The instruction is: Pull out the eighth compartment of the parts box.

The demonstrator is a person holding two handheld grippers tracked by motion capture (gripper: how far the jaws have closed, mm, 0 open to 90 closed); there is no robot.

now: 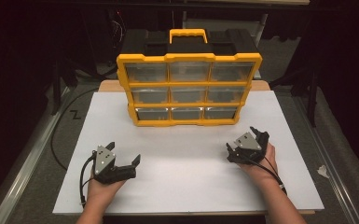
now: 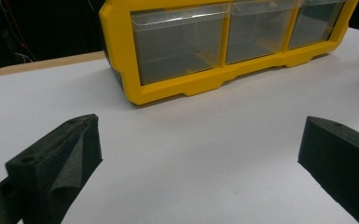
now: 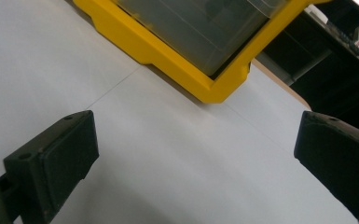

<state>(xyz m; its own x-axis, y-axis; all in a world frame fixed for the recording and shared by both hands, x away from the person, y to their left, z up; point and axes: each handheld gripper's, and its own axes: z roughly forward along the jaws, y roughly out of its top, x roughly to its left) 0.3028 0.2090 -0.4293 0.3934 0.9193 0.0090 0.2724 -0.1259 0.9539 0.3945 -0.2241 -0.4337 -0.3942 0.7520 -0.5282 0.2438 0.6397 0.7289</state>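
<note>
Left tongs (image 1: 123,153) and right tongs (image 1: 247,139) both gape released above the white table (image 1: 182,172); the yellow drawer organizer (image 1: 189,88) stands well beyond them.

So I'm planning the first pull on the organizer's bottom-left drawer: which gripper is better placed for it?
Probably the left gripper. It sits open on the white table on the side of the yellow organizer where the bottom-left drawer is, and faces it. The right gripper, also open, faces the opposite corner.

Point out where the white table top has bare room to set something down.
The widest bare patch lies between the left gripper and right gripper, in front of the yellow drawer cabinet. Strips of white table top flank the cabinet. The back middle is crowded by the cabinet.
</note>
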